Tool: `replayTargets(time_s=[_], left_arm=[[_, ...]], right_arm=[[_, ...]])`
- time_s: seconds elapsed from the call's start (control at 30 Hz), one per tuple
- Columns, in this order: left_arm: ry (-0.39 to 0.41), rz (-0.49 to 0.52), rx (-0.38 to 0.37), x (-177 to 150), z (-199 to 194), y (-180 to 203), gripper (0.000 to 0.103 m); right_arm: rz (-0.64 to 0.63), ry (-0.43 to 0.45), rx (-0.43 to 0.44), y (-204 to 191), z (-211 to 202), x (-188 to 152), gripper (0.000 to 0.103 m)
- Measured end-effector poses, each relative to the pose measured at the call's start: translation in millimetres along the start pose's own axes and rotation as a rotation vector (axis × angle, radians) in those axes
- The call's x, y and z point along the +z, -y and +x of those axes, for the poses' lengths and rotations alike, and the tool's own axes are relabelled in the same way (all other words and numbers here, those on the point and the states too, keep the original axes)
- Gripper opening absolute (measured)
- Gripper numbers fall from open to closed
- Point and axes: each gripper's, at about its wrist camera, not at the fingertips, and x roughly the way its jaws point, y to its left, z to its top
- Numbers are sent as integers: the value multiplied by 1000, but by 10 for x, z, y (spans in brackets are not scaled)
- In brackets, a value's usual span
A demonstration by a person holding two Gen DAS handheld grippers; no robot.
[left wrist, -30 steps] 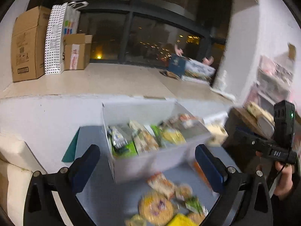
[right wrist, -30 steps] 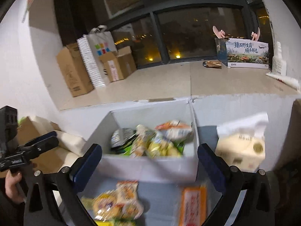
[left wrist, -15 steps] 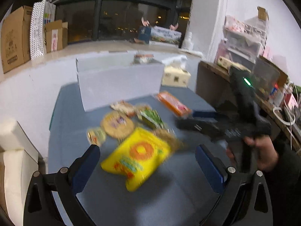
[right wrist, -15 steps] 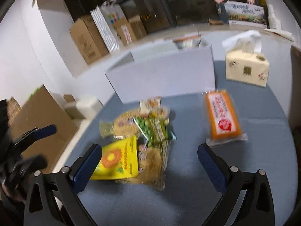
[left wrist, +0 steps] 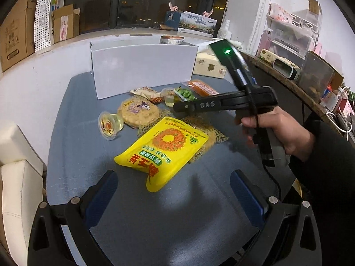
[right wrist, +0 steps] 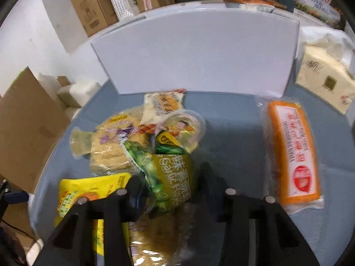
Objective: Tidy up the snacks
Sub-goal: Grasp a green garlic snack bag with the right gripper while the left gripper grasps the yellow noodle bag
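Snacks lie in a loose heap on the blue tabletop point(left wrist: 73, 155), in front of a white box point(left wrist: 142, 66) standing at its far side. Nearest the left claw point(left wrist: 174, 196) is a yellow bag point(left wrist: 164, 150), flat, overlapping a clear bag of brown pieces point(left wrist: 206, 133). Beyond it sit a round cracker pack point(left wrist: 138, 112), a jelly cup point(left wrist: 109, 125) tipped on its side just left of it, a second jelly cup point(right wrist: 184, 130), a small pale packet point(right wrist: 163, 104) near the box, a green pea bag point(right wrist: 164, 173) and an orange pack point(right wrist: 290, 159) lying apart to the right. A tissue box point(left wrist: 209, 66) stands beside the white box's right end.

The left claw hangs over bare tabletop just short of the yellow bag, its blue pads point(left wrist: 102, 197) spread wide with nothing between them.

The right claw point(right wrist: 173, 190) is low over the heap, held by the right hand point(left wrist: 277, 130). Its fingers stand on either side of the near end of the green pea bag, narrowed around it; the picture is blurred and I cannot tell whether they are pinching the bag. In the left view the tool reaches over the far part of the heap and hides its own tips.
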Motion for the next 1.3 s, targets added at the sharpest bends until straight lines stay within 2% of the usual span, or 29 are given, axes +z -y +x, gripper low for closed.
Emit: replayTargets(time_s=[0.03,0.27,0.5,0.6,0.8,0.9,0.97,1.03,1.1,1.17,1.23,1.3], left_arm=[[0,1,1,-3,7,-1,103],[-28,35,-44,92,170,-21,103],[-117,118,-127,313,569,-219,103],[-160,172,-191,359,685,-282,103],[-259,248,-225,372,923,-341,103],[-265,274,-233,360,964,-313,102],[-257,278,-238,356,954,-289,97],[-235,268,-246,363,900,-267,80],[-215,263,-245,357,817,-250,69],[-192,268,-215,339,724,-217,66],[-167,248,-231,316,624,-210,64],[-134,233,-216,301,518,-195,62]], right_arm=[[1,9,3,14,-36,-8,42],[27,102,32,128,-514,-98,41],[17,180,87,83,-1117,-357,41],[14,188,109,33,-1233,-465,41],[14,197,129,-22,-1364,-663,41],[15,195,130,-26,-1359,-690,41],[19,191,127,-15,-1353,-701,41],[23,189,127,-8,-1349,-710,41],[19,190,120,-16,-1350,-719,41],[20,191,123,-22,-1356,-724,41],[17,194,121,-30,-1357,-720,41],[15,197,119,-43,-1358,-713,41]])
